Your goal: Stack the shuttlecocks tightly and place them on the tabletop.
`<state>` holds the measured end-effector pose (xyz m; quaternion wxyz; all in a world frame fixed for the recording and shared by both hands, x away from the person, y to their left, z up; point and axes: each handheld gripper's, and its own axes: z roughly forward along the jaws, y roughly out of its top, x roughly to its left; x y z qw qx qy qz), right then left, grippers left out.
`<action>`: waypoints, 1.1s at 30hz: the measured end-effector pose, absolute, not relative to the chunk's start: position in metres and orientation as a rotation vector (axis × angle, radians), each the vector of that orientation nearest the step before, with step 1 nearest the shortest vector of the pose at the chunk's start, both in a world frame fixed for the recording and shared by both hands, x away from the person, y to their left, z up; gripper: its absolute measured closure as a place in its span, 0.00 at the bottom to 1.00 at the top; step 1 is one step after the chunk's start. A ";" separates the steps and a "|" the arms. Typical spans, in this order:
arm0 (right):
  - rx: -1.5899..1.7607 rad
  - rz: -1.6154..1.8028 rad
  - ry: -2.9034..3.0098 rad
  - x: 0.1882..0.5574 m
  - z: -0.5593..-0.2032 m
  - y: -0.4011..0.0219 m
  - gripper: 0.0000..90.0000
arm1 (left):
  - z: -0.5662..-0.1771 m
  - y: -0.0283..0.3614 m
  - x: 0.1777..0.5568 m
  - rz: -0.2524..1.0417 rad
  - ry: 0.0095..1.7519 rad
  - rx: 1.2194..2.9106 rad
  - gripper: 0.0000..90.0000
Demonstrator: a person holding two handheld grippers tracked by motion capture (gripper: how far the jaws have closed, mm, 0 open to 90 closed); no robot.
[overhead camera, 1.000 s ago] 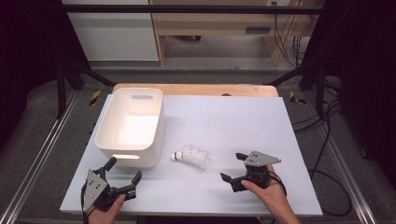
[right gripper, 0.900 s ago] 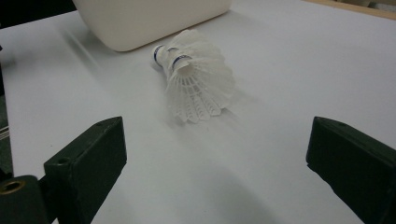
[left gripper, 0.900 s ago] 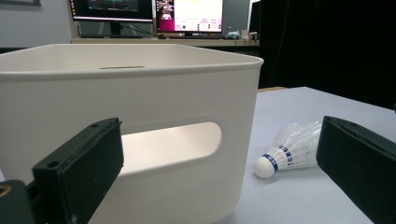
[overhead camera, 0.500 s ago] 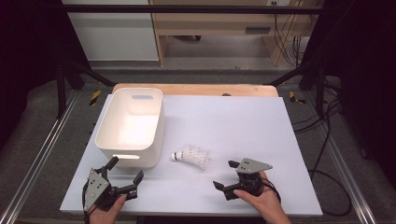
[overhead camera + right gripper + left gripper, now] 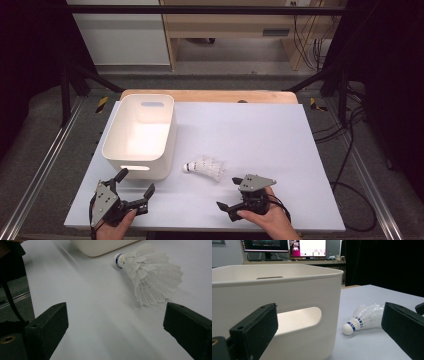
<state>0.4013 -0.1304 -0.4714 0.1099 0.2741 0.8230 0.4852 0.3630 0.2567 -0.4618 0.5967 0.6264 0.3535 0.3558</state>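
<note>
Near edge of the desk (image 5: 280, 135): your left claw (image 5: 134, 190) sits low at the front left corner, released, jaws spread wide with nothing between them. It points toward the near wall of the white bin (image 5: 161, 145); in the left gripper view that wall and its slot handle stand close ahead between the jaws, with the shuttlecock off beyond the bin's corner near the right jaw.

Your right claw (image 5: 229, 194) rests at the front, right of centre, also released, jaws well apart and empty. Your hand (image 5: 267, 217) wraps the body from behind. The jaws open toward the left and slightly away from you.

Just beyond the right claw: the shuttlecock (image 5: 204, 166) lies on its side on the white desk, untouched. Cork end with the blue band points toward the bin, feather skirt toward the right claw. In the right gripper view it lies ahead of the jaws, nearer the right one, skirt closest, not between them.

Farther back: bin upright, on the left half of the desk, just beside the shuttlecock's cork but apart from it. Interior looks bare.

Beyond the desk: wooden furniture (image 5: 235, 30), cables (image 5: 350, 115) on the floor at right.
</note>
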 end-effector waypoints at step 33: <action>0.964 1.441 2.376 0.438 -0.474 -0.109 0.32 | -0.461 0.255 0.366 0.824 0.805 1.463 0.01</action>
